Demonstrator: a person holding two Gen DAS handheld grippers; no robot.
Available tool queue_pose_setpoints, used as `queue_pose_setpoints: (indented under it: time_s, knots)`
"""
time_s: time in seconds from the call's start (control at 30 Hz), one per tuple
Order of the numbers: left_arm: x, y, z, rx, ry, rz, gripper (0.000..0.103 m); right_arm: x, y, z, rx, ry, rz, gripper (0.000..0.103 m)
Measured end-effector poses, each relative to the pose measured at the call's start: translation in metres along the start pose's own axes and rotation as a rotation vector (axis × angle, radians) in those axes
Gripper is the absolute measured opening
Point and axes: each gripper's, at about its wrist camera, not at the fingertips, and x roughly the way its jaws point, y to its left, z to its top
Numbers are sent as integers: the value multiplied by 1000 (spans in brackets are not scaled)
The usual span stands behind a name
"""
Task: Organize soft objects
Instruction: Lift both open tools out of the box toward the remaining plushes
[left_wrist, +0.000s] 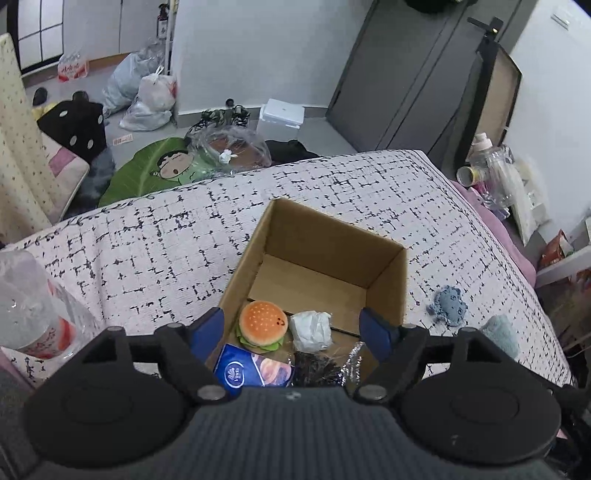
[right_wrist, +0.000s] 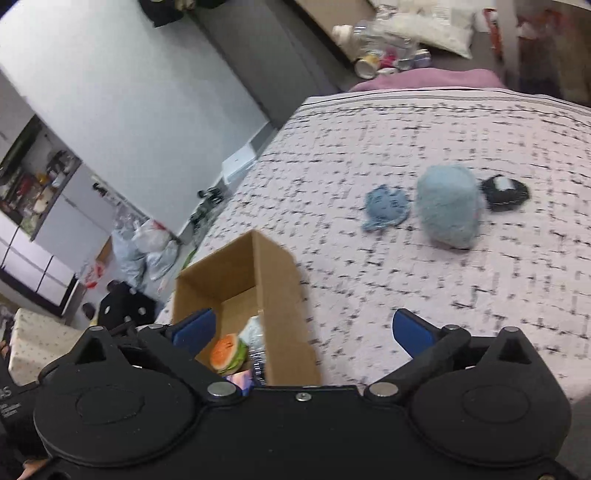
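Observation:
An open cardboard box (left_wrist: 388, 284) stands on the patterned bed cover (left_wrist: 147, 251). It holds a burger plush (left_wrist: 262, 325), a crumpled white soft piece (left_wrist: 310, 330), a blue packet (left_wrist: 251, 371) and a dark mesh item (left_wrist: 317, 367). My left gripper (left_wrist: 293, 326) is open and empty above the box's near end. My right gripper (right_wrist: 303, 330) is open and empty over the box's (right_wrist: 280, 295) right wall; the burger plush (right_wrist: 229, 354) shows inside. On the cover lie a small blue plush (right_wrist: 386, 206), a light blue fluffy roll (right_wrist: 448, 205) and a black round item (right_wrist: 504, 192).
A plastic water bottle (left_wrist: 33, 310) lies at the left on the bed. Beyond the bed's far edge the floor holds bags (left_wrist: 147, 92), a green leaf cushion (left_wrist: 147, 166) and a white box (left_wrist: 280, 116). Bottles and clutter (left_wrist: 495, 170) stand at the right.

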Motion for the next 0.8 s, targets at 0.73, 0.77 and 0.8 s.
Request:
queue_pose_setpoints:
  time_s: [0.73, 0.77, 0.8]
  knots:
    - [0, -90, -25, 213, 28, -28, 79, -29, -94, 27, 125, -88, -71, 103]
    - [1, -93, -26, 217, 34, -34, 79, -29, -97, 28, 128, -89, -75, 103]
    - [2, -97, -27, 223, 39, -40, 79, -29, -101, 29, 130, -89, -81, 103]
